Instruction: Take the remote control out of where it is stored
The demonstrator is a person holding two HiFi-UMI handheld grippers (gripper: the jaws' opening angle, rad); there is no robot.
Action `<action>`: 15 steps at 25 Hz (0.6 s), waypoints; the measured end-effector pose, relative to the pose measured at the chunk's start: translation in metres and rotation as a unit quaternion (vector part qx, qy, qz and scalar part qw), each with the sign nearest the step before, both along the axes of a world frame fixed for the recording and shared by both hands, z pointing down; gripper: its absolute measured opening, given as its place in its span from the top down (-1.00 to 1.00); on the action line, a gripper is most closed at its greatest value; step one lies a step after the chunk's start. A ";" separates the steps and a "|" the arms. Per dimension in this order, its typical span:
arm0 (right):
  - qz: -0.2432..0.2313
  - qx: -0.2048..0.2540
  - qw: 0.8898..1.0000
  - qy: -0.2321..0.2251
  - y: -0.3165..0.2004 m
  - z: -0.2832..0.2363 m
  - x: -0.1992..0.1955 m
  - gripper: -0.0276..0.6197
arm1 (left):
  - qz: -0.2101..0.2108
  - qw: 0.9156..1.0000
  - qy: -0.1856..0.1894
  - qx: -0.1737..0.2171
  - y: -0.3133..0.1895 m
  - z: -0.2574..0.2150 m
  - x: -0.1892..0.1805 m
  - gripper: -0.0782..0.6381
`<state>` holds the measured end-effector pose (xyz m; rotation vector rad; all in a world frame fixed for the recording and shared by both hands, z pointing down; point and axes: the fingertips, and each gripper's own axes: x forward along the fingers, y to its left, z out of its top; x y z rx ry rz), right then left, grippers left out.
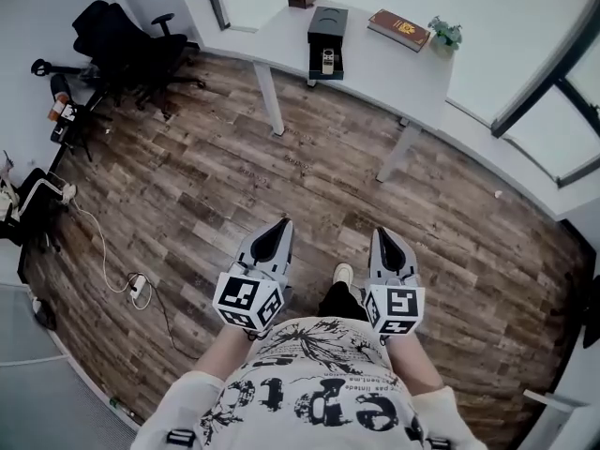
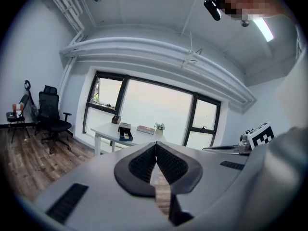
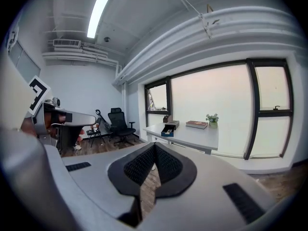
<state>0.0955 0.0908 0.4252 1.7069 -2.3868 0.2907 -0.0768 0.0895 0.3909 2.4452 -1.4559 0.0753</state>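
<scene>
left gripper (image 1: 280, 223) and right gripper (image 1: 382, 234) sit pinched shut and empty, well short of the desk (image 1: 394, 73) where the remote control (image 1: 327, 61) lies in its open black box (image 1: 328, 24): get close, then open.

Illegible lettering on shirt (image 1: 319, 392)

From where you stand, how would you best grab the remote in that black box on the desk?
Probably from above, pinching its near end: the remote lies flat in the open tray of the black box, with walls close along its sides.
</scene>
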 end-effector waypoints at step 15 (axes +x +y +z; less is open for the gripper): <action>-0.028 0.007 1.000 -0.001 -0.193 -0.006 0.094 0.91 | -0.033 0.999 0.007 -0.020 -0.182 -0.002 0.094 0.75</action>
